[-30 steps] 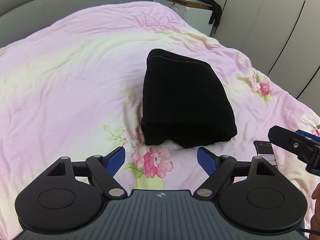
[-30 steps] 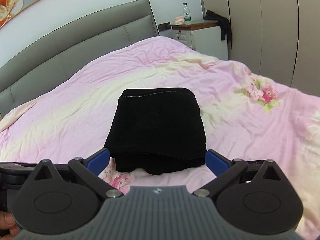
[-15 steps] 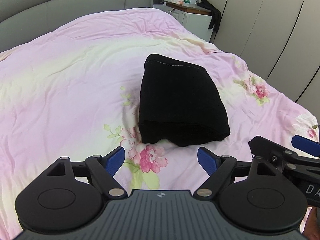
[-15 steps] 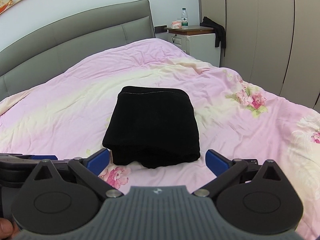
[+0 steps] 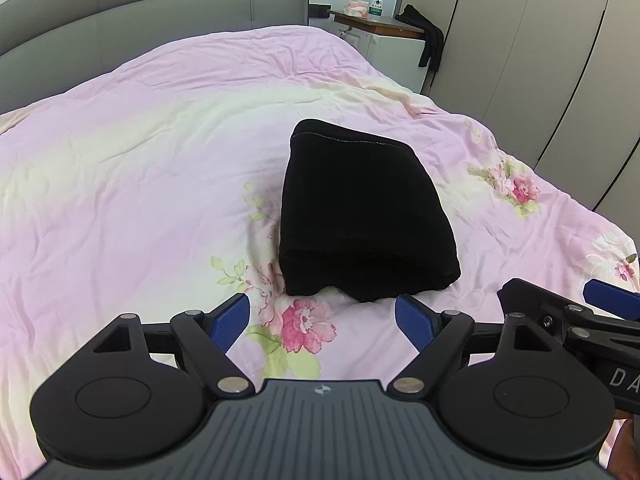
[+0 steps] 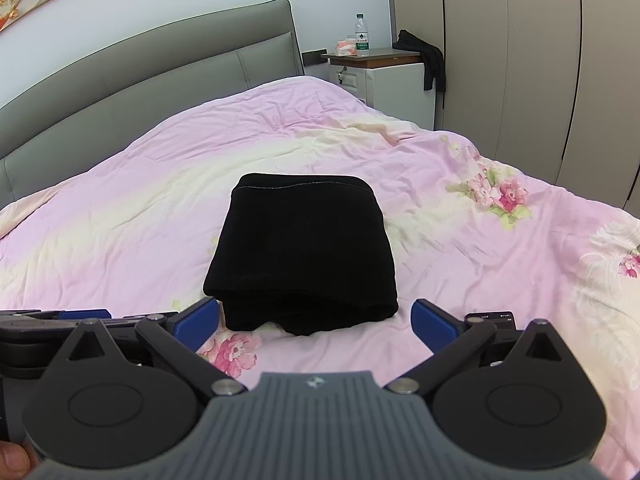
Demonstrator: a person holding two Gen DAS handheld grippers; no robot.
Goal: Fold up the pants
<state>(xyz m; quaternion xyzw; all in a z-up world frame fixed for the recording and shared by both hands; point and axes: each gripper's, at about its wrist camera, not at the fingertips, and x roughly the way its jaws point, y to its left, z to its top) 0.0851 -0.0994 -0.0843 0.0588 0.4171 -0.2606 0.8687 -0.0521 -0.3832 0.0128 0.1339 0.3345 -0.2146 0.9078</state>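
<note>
Folding looks finished: the black pants [image 5: 366,216] lie stacked on the bed [image 5: 140,168], at twelve o'clock of both empty, spread-apart tools, left tool [image 5: 322,322] and right tool [image 6: 316,322]; nothing remains but perhaps smoothing.

Bright, even, sharp; fisheye bending at edges.
</note>
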